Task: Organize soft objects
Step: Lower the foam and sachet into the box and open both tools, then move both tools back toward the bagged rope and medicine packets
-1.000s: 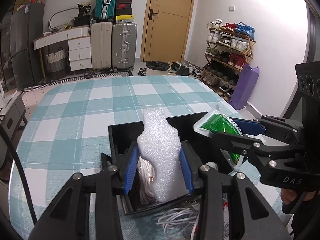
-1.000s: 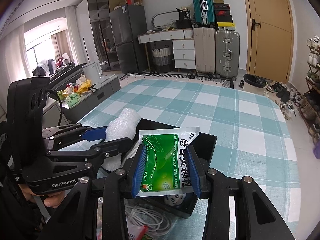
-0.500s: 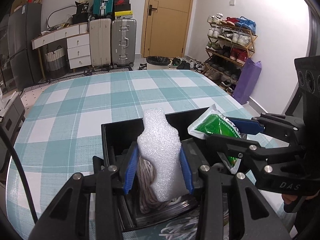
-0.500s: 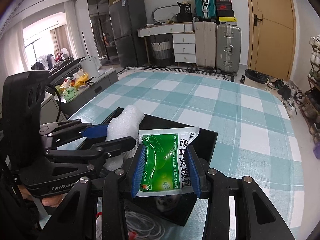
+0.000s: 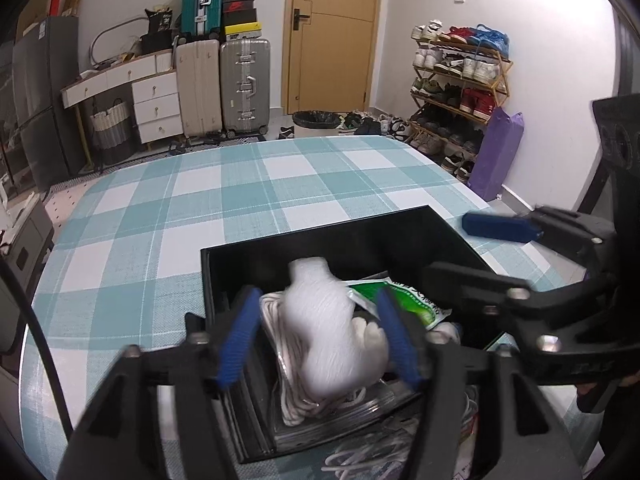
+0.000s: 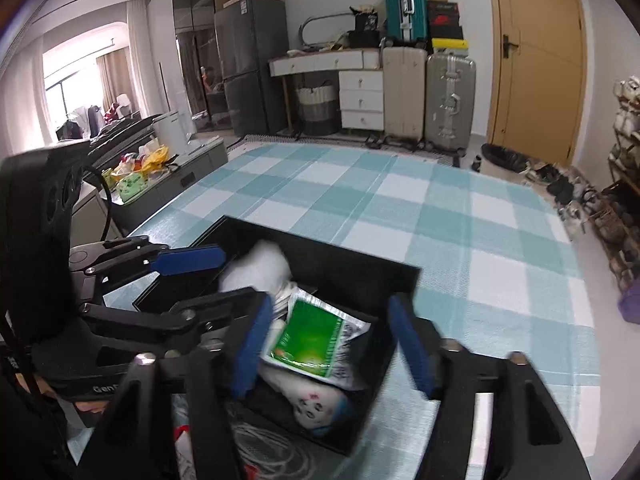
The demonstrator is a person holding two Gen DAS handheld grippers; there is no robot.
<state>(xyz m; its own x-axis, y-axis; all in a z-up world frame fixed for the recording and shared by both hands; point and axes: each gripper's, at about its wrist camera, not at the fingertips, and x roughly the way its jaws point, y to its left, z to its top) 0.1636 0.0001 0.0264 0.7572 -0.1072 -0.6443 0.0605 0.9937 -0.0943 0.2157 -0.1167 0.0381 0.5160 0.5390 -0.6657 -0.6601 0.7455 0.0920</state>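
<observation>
1. We read the one relation that matters as this: the white foam piece lies directly ahead of and below our left claw, between its blue pads but clear of both, its long axis running away from us into the black box.
2. Our left claw is opening, nothing gripped; the foam looks blurred, sitting on the coiled white rope in the box.
3. Our right claw is opening too, pads clear of the green packet, which lies tilted in the box below it.
4. Each item sits nearer its own claw; both are inside the box on the checked surface.
5. We judge both claws must back out without snagging.
</observation>
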